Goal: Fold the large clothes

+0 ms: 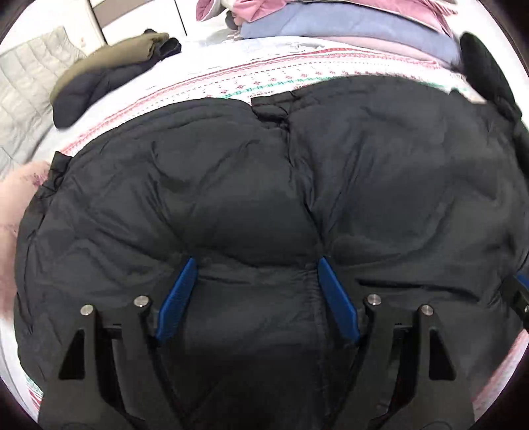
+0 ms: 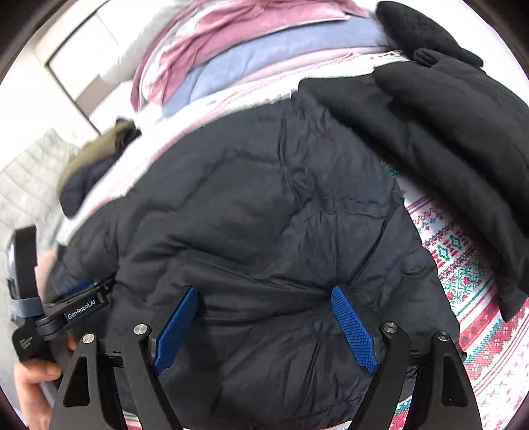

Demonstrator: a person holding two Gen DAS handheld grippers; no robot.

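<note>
Both grippers, left gripper [image 1: 256,263] and right gripper [image 2: 264,291], are hovering with jaws spread wide over the black puffer jacket [image 1: 264,185] lying on the patterned blanket [image 2: 463,264].

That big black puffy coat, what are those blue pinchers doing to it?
A person is folding clothes on a bed with two hand-held grippers. The big black puffy coat lies spread on the patterned bedspread. The left gripper and the right gripper both have their blue fingers spread wide, pressing down on the coat, not pinching it. More clothes wait nearby: a folded stack and an olive jacket.
</note>
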